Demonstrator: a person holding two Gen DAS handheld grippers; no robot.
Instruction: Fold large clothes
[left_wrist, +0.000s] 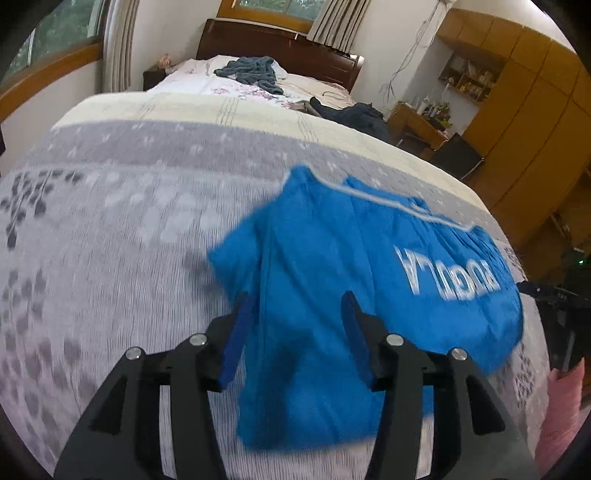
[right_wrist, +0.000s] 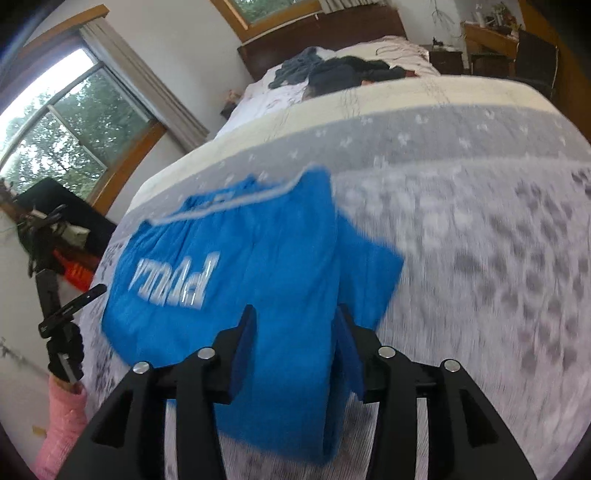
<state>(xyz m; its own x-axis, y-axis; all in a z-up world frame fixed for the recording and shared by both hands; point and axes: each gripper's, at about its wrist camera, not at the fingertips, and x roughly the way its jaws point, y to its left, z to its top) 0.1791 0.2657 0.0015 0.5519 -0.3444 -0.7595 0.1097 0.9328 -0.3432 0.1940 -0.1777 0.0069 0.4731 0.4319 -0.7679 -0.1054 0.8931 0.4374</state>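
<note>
Two handheld grippers, the left gripper and right gripper, hover with jaws spread and empty over a blue T-shirt lying partly folded on a grey patterned bedspread. Thin, soft and light, it should drape limply; hems and folded edges look the surest holds. White lettering is too blurred to read reliably.

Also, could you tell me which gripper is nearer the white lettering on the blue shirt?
Right, by the look of it. The right gripper has the white lettering just ahead-left of its fingertips; from the left gripper it lies further right, across plain blue shirt.
</note>
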